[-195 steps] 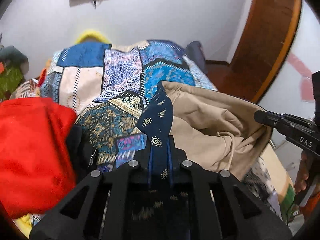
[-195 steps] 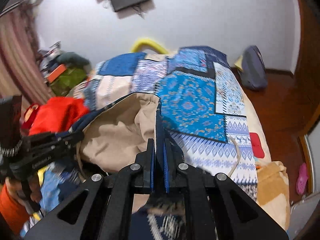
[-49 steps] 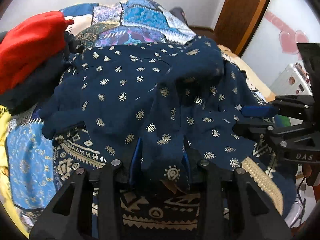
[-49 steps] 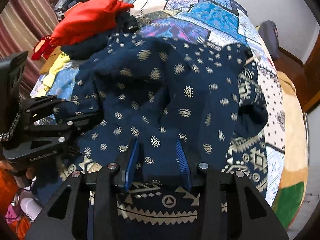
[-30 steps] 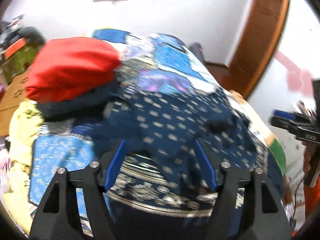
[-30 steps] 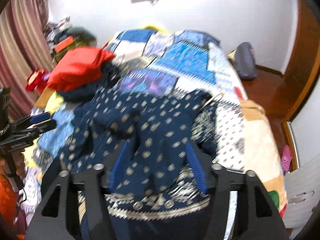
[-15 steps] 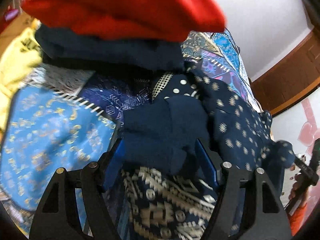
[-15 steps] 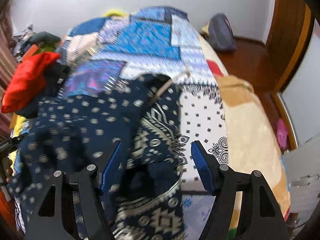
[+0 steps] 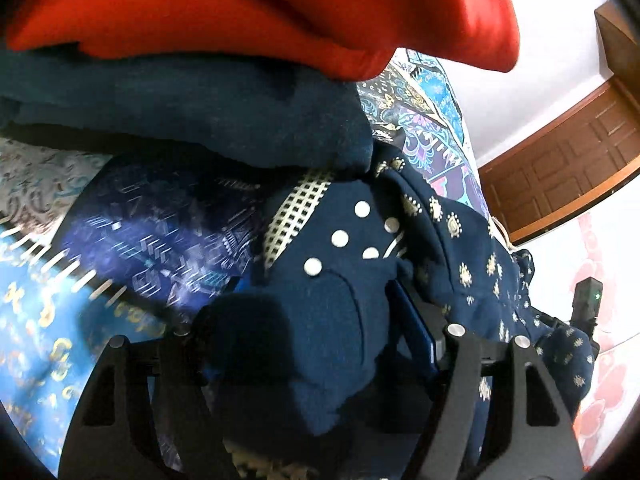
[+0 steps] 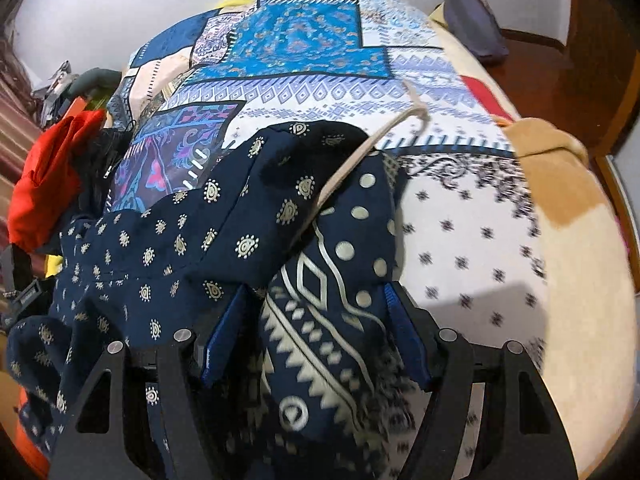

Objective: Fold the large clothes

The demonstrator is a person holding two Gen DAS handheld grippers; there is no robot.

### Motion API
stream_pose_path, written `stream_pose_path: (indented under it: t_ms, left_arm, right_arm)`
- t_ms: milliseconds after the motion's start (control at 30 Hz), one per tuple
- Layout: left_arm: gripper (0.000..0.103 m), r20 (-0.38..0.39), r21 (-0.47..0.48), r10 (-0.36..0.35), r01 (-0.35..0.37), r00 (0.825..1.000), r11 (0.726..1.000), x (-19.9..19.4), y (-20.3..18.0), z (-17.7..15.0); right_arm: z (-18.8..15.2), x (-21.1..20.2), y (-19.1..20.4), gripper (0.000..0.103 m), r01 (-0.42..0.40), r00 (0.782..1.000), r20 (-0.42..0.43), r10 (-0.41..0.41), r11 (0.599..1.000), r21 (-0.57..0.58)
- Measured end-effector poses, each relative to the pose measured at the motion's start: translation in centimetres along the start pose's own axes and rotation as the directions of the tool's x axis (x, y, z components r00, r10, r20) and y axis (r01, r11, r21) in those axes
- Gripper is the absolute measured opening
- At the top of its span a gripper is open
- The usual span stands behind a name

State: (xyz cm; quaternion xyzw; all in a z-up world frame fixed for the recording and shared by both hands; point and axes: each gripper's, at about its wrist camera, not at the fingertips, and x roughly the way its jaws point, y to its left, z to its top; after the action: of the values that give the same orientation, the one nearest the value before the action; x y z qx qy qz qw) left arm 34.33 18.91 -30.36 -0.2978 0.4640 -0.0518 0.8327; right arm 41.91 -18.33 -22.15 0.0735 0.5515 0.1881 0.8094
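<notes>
Two hand-held grippers came at one garment from its two ends. The navy printed cotton garment with gold motifs (image 10: 168, 248) lay spread on the patchwork-quilt bed (image 10: 480, 240), its long axis running across between the two tools. Each had a bunched end directly ahead and below it, so neither was nearer. The left hand-held gripper (image 9: 316, 320) had jaws well apart with a dark blue wad of the garment (image 9: 320, 340) filling the gap; whether the pads pressed on it I could not tell. The right hand-held gripper (image 10: 316, 340) also stood apart around the zigzag-bordered hem (image 10: 320, 320), pads seemingly clear of the cloth. Only the left view showed the red folded cloth (image 9: 256, 8) stacked on a dark blue one right above the grasp; only the right view showed the beige drawstring (image 10: 372, 148) and the bare quilt beyond.
</notes>
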Motion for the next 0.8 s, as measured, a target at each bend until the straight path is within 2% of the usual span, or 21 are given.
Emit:
stream_pose_path:
  t_ms: [133,167,200,233,267,300,333,400,500,633,800]
  left_arm:
    - [0.071,0.013,-0.021,0.001,-0.001,1.0,1.0,0.0,-0.1,0.4]
    - [0.068,0.022,-0.023,-0.004,0.005,1.0,1.0,-0.3,-0.3,0.3]
    - [0.061,0.028,-0.017,-0.011,0.011,1.0,1.0,-0.6,-0.6,0.2]
    - [0.058,0.03,-0.008,-0.015,0.015,0.999,1.0,-0.8,-1.0,0.1]
    - [0.052,0.03,0.006,-0.015,0.015,0.999,1.0,-1.1,-1.4,0.0]
    - [0.039,0.02,0.024,-0.029,0.029,0.999,0.999,-1.2,-1.9,-0.2]
    - [0.036,0.001,0.037,-0.038,0.038,0.999,0.999,-1.1,-2.6,-0.5]
    - [0.029,-0.002,0.077,0.004,-0.004,1.0,0.997,-1.4,-3.8,-0.9]
    - [0.019,0.014,0.156,0.032,-0.034,0.999,0.987,-2.6,-6.0,-1.4]
    - [0.015,0.078,0.254,0.031,-0.05,0.996,0.966,-5.5,-9.4,-1.4]
    - [0.013,0.143,0.361,-0.029,-0.025,0.989,0.932,-8.3,-14.3,-0.4]
  right_arm:
    - [0.5,0.5,-0.8,0.067,-0.041,0.999,0.012,0.04,0.998,0.053]
    - [0.5,0.4,-0.9,0.066,-0.045,0.999,0.016,0.044,0.997,0.068]
    - [0.4,0.4,-0.9,0.061,-0.044,0.999,0.02,0.043,0.996,0.074]
    - [0.3,0.3,-0.8,0.049,-0.047,0.999,0.022,0.046,0.996,0.074]
    - [0.2,0.2,-0.7,0.043,-0.058,0.998,0.02,0.056,0.995,0.076]
    - [0.0,0.0,-0.6,0.032,-0.076,0.997,0.014,0.075,0.994,0.083]
    - [-0.1,-0.2,-0.5,0.024,-0.087,0.996,0.01,0.086,0.992,0.089]
    - [-0.3,-1.3,0.1,0.015,-0.099,0.995,0.036,0.097,0.993,0.067]
    - [-0.9,-4.2,1.7,0.013,-0.098,0.989,0.109,0.096,0.995,0.01]
    - [-1.0,-8.0,3.3,0.01,-0.092,0.98,0.174,0.099,0.995,-0.048]
    - [-0.2,-12.5,4.2,0.009,-0.043,0.96,0.272,0.064,0.996,-0.083]
